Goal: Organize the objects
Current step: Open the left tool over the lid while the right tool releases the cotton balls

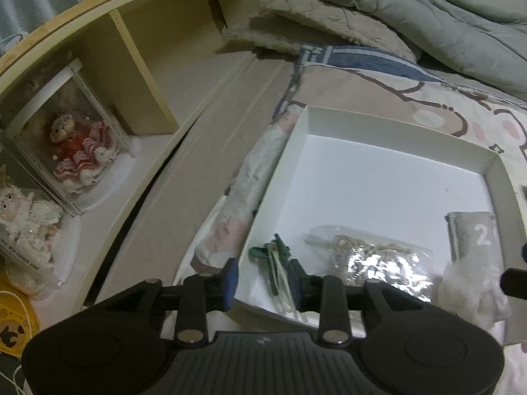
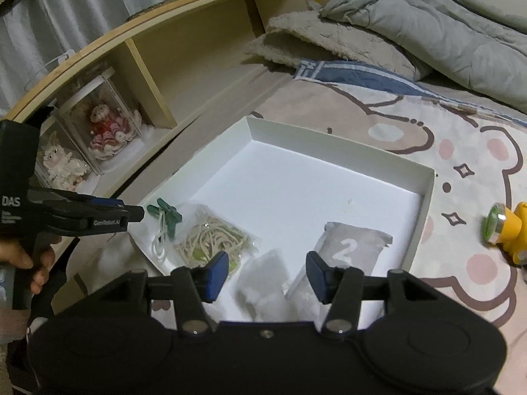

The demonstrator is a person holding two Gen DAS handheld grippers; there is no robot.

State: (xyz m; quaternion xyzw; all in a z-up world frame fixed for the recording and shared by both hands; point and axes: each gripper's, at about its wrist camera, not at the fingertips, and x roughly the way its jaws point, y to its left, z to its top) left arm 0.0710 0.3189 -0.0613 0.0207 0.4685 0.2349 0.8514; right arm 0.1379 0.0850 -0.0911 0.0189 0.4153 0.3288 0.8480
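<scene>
White shallow box (image 2: 425,191) sits on a bear-print bedspread (image 2: 467,151), beside a wooden shelf unit (image 2: 184,52).

Contents, all along the near edge of the box: green clips with white cord (image 1: 276,263) in the near left corner; a clear bag of tan string (image 2: 214,240) just to their right; a white fluffy piece (image 2: 263,283); a grey pouch marked "2" (image 2: 352,247) furthest right. The rest of the box floor is bare.

Left gripper (image 1: 263,279): jaws spread, straddling the near left corner of the box. The green clips and cord lie between the fingers; the pads do not press on them.

Right gripper (image 2: 266,276): jaws spread, over the near edge of the box. The white fluffy piece lies between the fingers, not pinched; the grey pouch is just beside the right finger.

A hand (image 2: 29,263) shows at the left edge of the right wrist view, on the left gripper's handle.

Outside the box: a yellow toy with a green lens (image 2: 504,230) on the bedspread to the right. Two dolls in clear cases (image 2: 105,128) stand in the shelf. A grey quilt (image 2: 444,23) is heaped behind.
</scene>
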